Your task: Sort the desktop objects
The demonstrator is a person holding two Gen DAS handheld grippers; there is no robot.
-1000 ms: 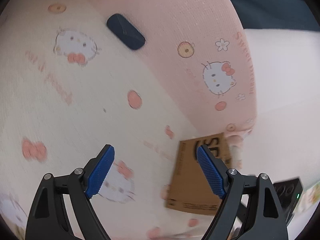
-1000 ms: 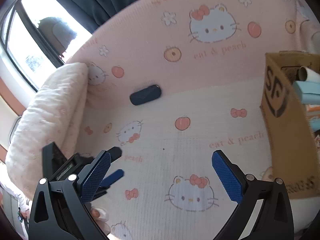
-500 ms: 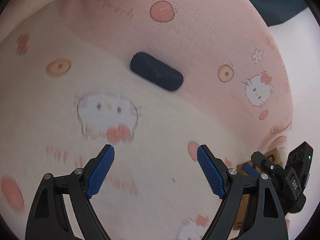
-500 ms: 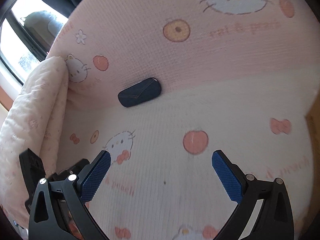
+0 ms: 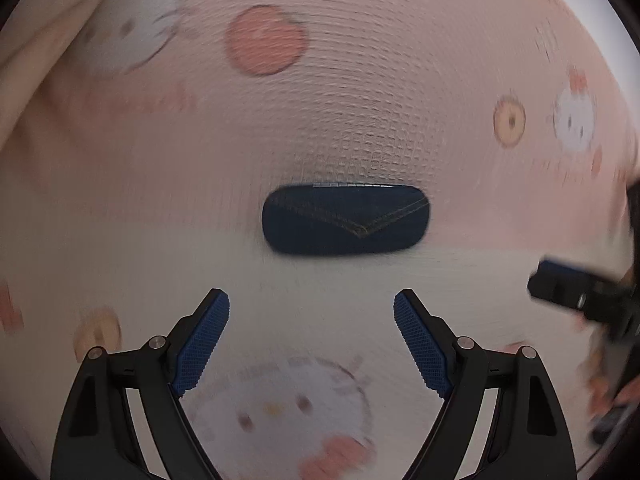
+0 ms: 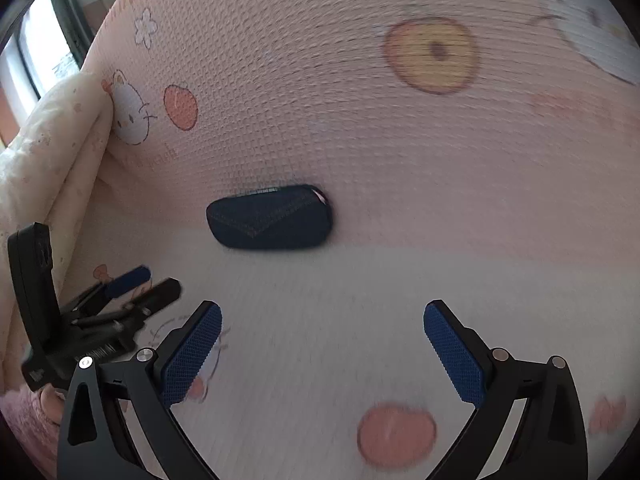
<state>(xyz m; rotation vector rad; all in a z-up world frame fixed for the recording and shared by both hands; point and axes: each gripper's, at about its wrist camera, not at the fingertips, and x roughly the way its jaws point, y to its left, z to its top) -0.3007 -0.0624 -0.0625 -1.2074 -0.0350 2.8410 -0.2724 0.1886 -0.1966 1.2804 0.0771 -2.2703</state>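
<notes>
Both tongs have closed in on the dark denim case [image 5: 346, 220], which looms far larger than a second ago; the cardboard box has dropped out of view. It lies where the cream cartoon-cat sheet [image 5: 320, 280] meets a pink padded backrest [image 6: 360, 120], a window [image 6: 24, 52] far left of it. Left tongs [image 5: 312, 340] and right tongs [image 6: 322, 354], each spread wide and empty, hover just short of the case.

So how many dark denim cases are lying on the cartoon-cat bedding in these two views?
1. The dark blue oblong denim case lies flat where the pink patterned bedding rises, ahead of both open tools. Others may lie outside the frames.
</notes>
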